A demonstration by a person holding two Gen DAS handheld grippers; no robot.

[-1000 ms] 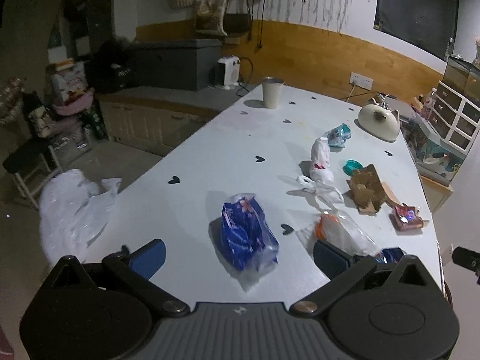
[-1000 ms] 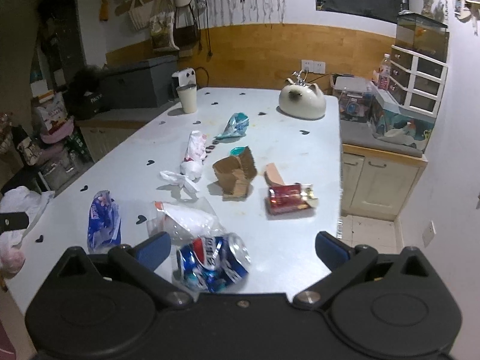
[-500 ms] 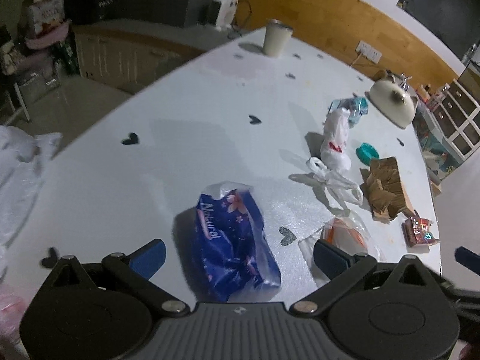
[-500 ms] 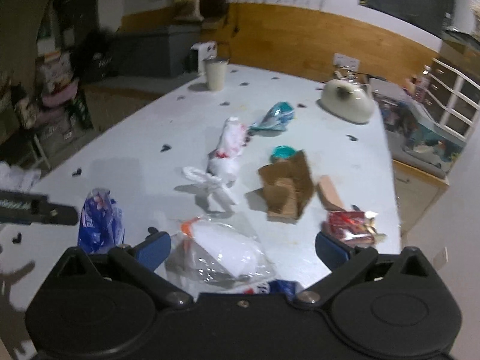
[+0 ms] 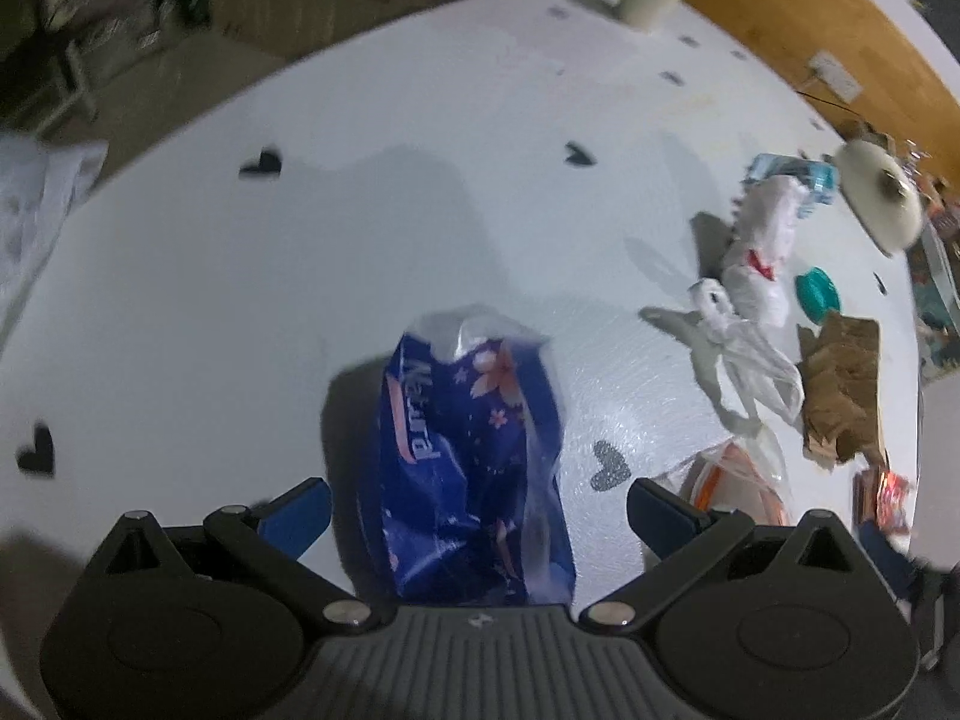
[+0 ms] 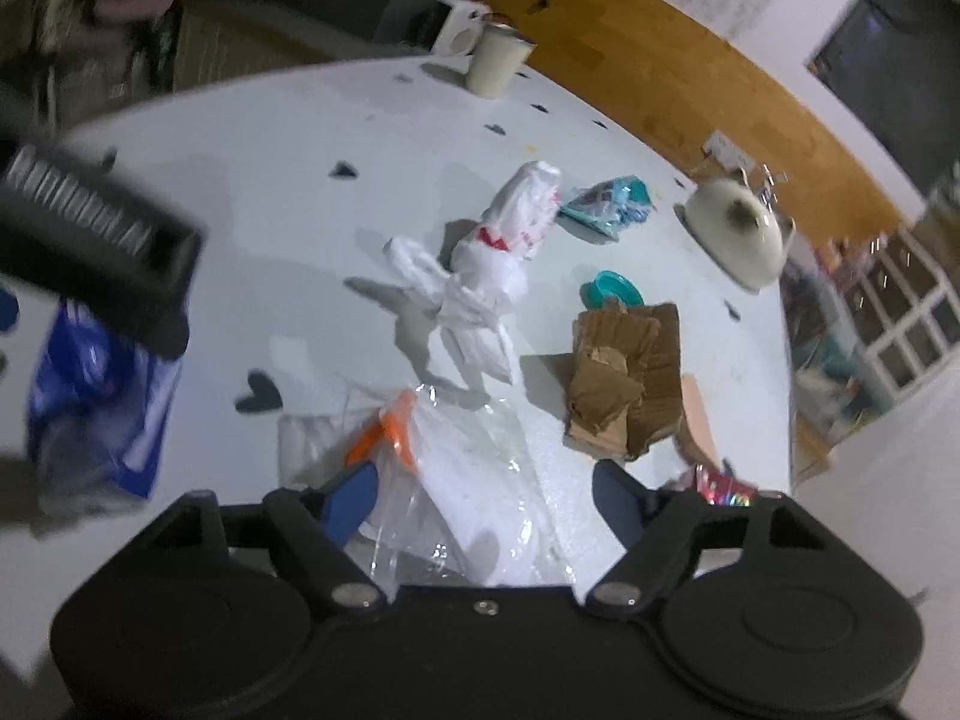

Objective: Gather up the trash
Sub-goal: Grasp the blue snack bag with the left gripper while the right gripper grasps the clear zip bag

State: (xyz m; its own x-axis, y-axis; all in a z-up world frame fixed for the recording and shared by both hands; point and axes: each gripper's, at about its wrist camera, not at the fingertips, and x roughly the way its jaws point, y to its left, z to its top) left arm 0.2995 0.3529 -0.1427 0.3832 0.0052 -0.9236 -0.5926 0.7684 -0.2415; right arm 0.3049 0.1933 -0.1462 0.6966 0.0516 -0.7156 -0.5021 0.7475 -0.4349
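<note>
Left tongs [image 5: 479,513]: I'm straddling the blue pack [image 5: 474,468] on the desk [image 5: 300,252], apart.
Right tongs [image 6: 483,495]: I'm narrowing them around the clear bag [image 6: 474,480], unclamped.
Progress: nothing lifted; all trash waiting.

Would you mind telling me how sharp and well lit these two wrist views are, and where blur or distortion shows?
Left wrist view: dim room, table bowed by the fisheye, blue bag slightly smeared, background streaked. Right wrist view: similar dimness; the left gripper's body at the left edge and the blue bag below it are motion-blurred, the cardboard is sharper, and the clear bag shows small glints.
</note>
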